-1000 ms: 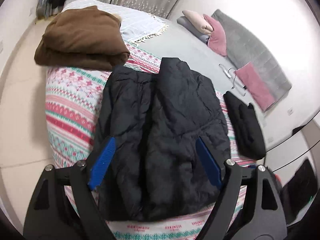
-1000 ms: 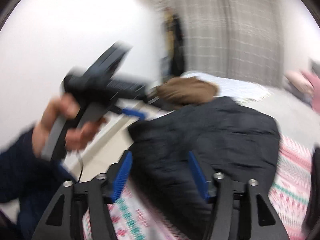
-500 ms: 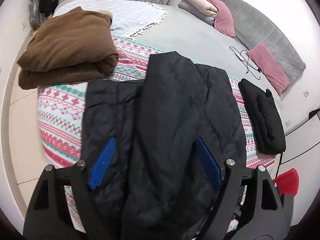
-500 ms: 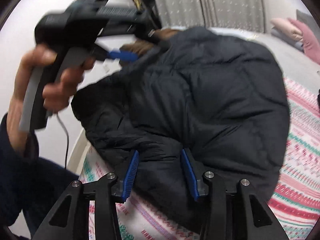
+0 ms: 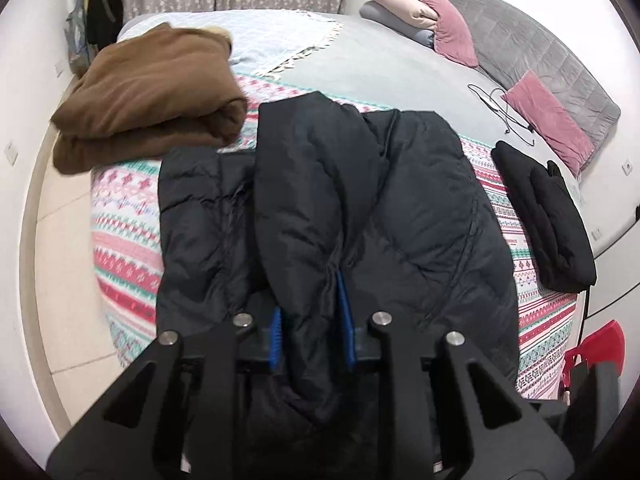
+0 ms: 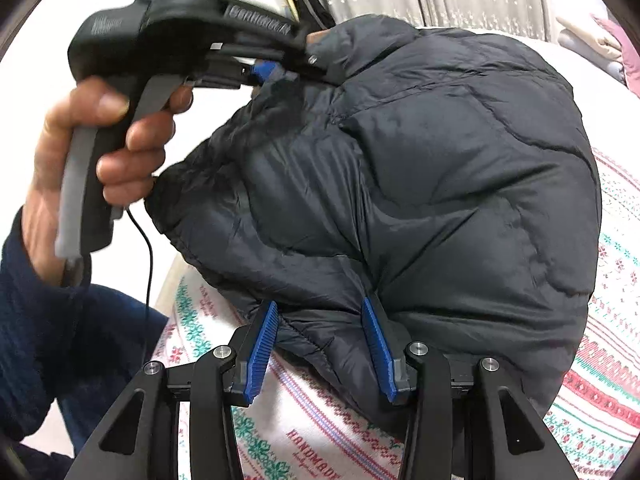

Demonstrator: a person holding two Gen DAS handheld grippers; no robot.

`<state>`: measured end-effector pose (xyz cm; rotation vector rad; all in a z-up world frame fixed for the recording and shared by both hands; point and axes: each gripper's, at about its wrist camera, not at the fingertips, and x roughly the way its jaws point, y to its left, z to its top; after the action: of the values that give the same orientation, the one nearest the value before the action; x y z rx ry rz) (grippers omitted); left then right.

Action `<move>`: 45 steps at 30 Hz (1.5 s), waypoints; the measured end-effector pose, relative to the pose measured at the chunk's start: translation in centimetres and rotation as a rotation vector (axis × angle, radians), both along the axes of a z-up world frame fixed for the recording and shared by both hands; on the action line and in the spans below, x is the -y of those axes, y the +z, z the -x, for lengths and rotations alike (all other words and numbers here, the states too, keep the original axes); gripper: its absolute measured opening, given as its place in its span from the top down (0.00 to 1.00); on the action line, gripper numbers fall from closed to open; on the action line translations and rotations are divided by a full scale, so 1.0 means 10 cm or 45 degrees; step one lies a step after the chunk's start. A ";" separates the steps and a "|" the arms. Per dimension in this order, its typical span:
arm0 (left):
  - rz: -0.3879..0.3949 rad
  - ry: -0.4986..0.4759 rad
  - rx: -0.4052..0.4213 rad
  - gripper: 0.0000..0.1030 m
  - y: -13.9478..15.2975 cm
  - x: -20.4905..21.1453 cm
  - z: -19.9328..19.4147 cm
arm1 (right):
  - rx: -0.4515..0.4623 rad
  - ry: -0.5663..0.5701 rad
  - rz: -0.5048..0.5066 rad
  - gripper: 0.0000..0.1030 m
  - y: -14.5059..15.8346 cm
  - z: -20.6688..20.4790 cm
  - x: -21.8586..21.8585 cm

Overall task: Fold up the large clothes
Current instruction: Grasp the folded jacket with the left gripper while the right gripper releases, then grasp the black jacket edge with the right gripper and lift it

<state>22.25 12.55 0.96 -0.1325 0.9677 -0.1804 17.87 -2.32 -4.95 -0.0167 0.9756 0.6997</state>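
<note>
A black puffer jacket point(image 5: 320, 200) lies on the patterned blanket point(image 5: 124, 236) on the bed, its near hem lifted. My left gripper point(image 5: 310, 320) is shut on a thick fold of the jacket's near edge. In the right wrist view the jacket point(image 6: 420, 168) bulges up, and the left gripper point(image 6: 276, 70) shows at the top left, clamped on the hem. My right gripper point(image 6: 320, 336) has its blue pads on either side of the jacket's lower edge, with a wide gap between them.
A folded brown garment point(image 5: 148, 92) lies at the bed's far left. A folded black garment point(image 5: 548, 216) lies on the right. Pink and grey pillows point(image 5: 424, 20) and a cable point(image 5: 504, 112) lie further back. A red object point(image 5: 596, 344) stands by the bed.
My left gripper closed onto the jacket's near edge and lifted it. My right gripper came in to the jacket's lower edge and its jaws narrowed around the hem.
</note>
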 end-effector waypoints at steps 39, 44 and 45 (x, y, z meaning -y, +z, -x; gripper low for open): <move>0.032 -0.097 -0.119 0.72 -0.41 -0.10 -0.26 | -0.090 -0.444 0.005 0.57 0.44 -2.50 0.45; 0.008 -0.110 -0.114 0.72 -0.42 -0.07 -0.27 | -0.129 -0.440 0.142 0.57 0.24 -3.04 0.13; 0.003 -0.112 -0.112 0.72 -0.42 -0.06 -0.28 | -0.138 -0.432 0.177 0.57 0.18 -3.11 0.08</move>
<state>25.00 13.13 -3.29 -0.1009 1.0617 -0.2583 48.95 -3.16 -3.19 0.0640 1.0971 0.3230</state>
